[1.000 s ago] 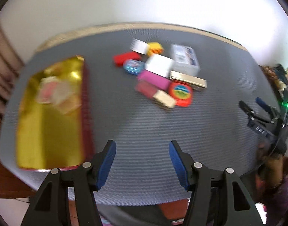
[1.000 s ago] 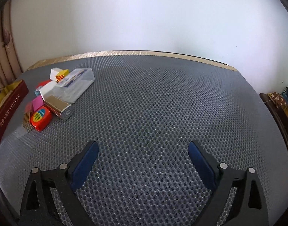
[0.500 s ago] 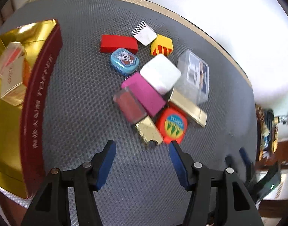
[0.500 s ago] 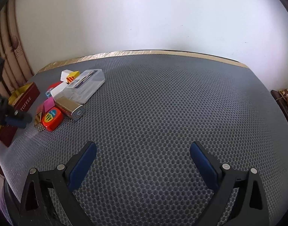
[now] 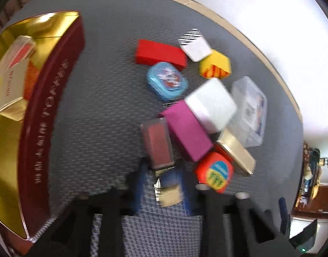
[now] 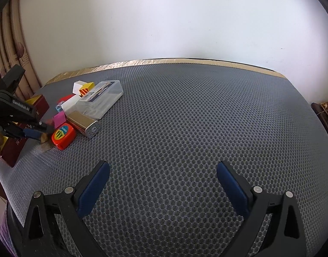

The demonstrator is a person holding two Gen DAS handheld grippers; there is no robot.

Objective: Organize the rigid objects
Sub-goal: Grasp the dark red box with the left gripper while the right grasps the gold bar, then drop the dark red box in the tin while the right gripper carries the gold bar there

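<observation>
Gold, small and blurred, a little box (image 5: 169,194) sits clamped between the blue pads of the left gripper (image 5: 164,189), whose jaws have just been closing onto it. It lies at the near edge of the heap of boxes, just beside the orange tape measure (image 5: 215,172) and touching the end of a dark red case (image 5: 158,143). Behind that tape measure come a magenta box (image 5: 188,131), a white box (image 5: 211,106), a clear plastic case (image 5: 248,111) and a blue tin (image 5: 167,82). Well left of the tape measure stands the red-walled, gold-lined toffee tin (image 5: 46,115). Far from it, the right gripper (image 6: 163,189) hangs wide apart and holds nothing above the grey mat (image 6: 196,128).
</observation>
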